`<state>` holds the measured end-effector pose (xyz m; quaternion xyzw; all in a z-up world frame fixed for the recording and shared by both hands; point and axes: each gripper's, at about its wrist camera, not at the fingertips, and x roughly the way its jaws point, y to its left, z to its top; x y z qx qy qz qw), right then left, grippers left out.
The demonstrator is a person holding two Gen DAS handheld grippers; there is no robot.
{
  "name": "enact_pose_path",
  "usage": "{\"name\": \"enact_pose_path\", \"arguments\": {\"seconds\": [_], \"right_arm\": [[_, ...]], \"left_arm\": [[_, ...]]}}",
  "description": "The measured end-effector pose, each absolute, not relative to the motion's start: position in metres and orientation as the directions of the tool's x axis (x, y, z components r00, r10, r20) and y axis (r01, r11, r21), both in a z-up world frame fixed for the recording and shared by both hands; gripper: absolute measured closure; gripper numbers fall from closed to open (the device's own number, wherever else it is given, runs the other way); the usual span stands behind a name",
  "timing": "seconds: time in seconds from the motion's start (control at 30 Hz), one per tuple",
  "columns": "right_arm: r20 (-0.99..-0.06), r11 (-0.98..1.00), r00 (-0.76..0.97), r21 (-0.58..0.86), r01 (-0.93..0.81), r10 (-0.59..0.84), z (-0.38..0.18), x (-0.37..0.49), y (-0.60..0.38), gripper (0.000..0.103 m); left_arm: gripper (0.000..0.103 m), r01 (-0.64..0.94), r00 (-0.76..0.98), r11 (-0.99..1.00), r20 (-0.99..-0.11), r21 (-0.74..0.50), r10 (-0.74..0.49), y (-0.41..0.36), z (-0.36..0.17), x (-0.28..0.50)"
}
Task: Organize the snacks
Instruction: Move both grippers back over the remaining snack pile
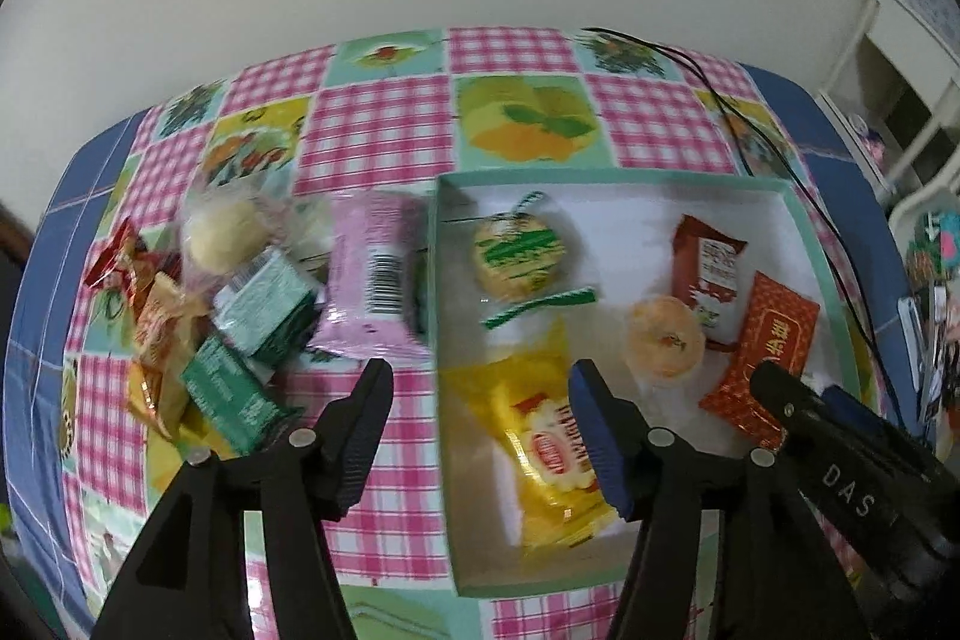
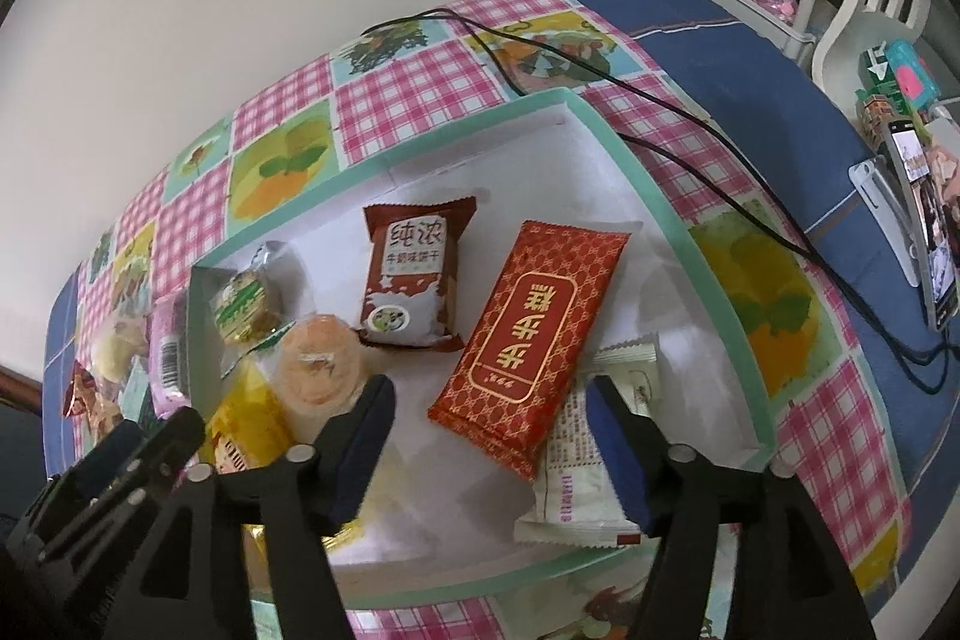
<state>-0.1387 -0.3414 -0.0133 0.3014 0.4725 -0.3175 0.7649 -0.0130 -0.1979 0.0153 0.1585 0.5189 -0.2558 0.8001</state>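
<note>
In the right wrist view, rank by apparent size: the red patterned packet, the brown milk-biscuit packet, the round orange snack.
1. red patterned packet
2. brown milk-biscuit packet
3. round orange snack

The last two look close; the orange snack lies nearer the camera, so their order is unsure.

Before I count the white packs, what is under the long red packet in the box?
The long red packet overlaps a white packet at its lower right edge. Its covered part is hidden; elsewhere only the box floor shows.
</note>
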Motion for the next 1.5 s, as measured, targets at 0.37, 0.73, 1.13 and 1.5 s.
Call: {"name": "enact_pose_path", "arguments": {"seconds": [0.37, 0.73, 1.13, 1.5], "right_arm": [[-0.917, 0.653, 0.352, 0.152, 0.742, -0.186, -0.017, -0.135, -0.321, 0.013], [-0.908, 0.686, 0.377, 0.156, 0.710, -0.184, -0.016, -0.133, -0.306, 0.000], [-0.856, 0.700, 0.476, 0.213, 0.682, -0.204, -0.010, -0.131, -0.293, 0.000], [-0.877, 0.728, 0.458, 0.219, 0.649, -0.144, -0.011, -0.115, -0.272, 0.000]], "left_arm": [[0.012, 0.485, 0.367, 0.874, -0.904, -0.016, -0.221, -0.162, 0.016, 0.000], [0.003, 0.458, 0.401, 0.889, -0.891, -0.006, -0.213, -0.137, 0.013, 0.007], [0.003, 0.427, 0.426, 0.904, -0.883, 0.001, -0.200, -0.115, 0.013, 0.019], [0.002, 0.361, 0.476, 0.931, -0.869, 0.051, -0.137, -0.076, 0.021, 0.046]]}}
